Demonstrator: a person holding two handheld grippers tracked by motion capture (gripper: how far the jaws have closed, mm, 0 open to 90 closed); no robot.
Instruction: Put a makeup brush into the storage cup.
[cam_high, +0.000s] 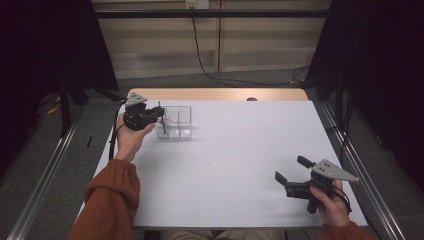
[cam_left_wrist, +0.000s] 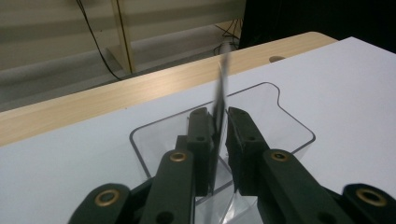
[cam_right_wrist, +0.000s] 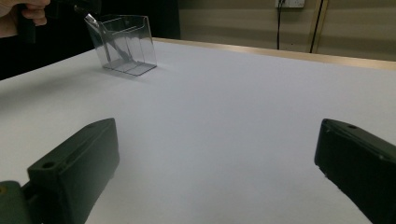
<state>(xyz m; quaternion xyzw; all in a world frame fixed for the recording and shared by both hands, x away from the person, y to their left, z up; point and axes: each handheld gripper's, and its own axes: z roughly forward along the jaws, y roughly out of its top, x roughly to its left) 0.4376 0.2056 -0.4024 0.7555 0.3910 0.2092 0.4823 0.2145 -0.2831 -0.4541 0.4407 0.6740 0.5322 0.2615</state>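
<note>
A clear plastic holder (cam_high: 176, 121) with compartments stands on the white table at the far left. My left gripper (cam_high: 160, 118) is at its left edge, shut on a thin flat grey strip (cam_left_wrist: 222, 79). The strip is seen edge-on and stands upright between the jaws over the holder (cam_left_wrist: 292, 128); in the right gripper view the strip (cam_right_wrist: 100, 35) reaches down into the holder (cam_right_wrist: 128, 44). What the strip is cannot be told. My right gripper (cam_high: 291, 168) rests low at the near right of the table, open, with nothing between its jaws (cam_right_wrist: 217, 140).
The white sheet (cam_high: 235, 160) covers most of the table, with a bare wooden strip (cam_high: 220, 94) along its far edge. Cables (cam_high: 200, 60) hang down the wall behind. Dark curtains flank both sides, and metal rails run along the floor.
</note>
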